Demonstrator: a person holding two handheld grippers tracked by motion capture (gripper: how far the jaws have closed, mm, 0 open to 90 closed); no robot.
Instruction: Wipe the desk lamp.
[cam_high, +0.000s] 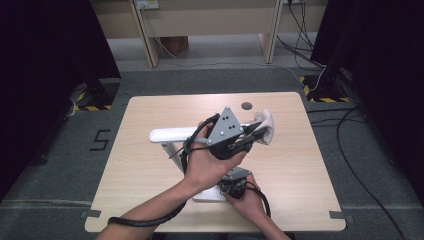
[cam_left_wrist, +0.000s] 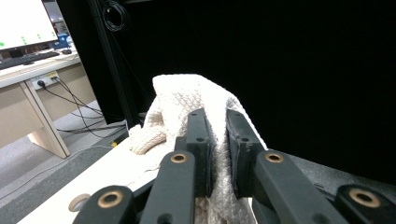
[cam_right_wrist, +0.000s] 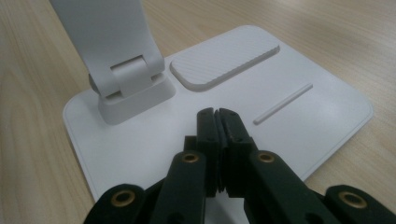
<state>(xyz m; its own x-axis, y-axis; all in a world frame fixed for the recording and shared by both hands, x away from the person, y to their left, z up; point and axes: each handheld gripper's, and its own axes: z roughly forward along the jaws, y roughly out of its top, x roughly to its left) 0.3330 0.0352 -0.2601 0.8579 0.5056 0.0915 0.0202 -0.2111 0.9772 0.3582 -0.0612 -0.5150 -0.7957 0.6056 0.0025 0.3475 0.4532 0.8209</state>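
Observation:
A white desk lamp stands on the wooden table (cam_high: 145, 185); its long head (cam_high: 170, 134) lies level and its flat base (cam_high: 207, 196) sits near the front edge. My left gripper (cam_high: 256, 134) is shut on a white knitted cloth (cam_high: 265, 125) at the head's right end. In the left gripper view the cloth (cam_left_wrist: 187, 98) bulges up between and around the jaws of that gripper (cam_left_wrist: 217, 135). My right gripper (cam_high: 235, 187) is shut with nothing between its jaws. In the right gripper view its tips (cam_right_wrist: 218, 114) rest low over the lamp base (cam_right_wrist: 299, 121), near the arm's hinge (cam_right_wrist: 128, 79).
A round cable hole (cam_high: 246, 106) sits at the table's back edge. Beyond the table are pale desk legs (cam_high: 149, 45) and loose cables (cam_high: 350, 125) on the grey floor. Black curtains stand on both sides.

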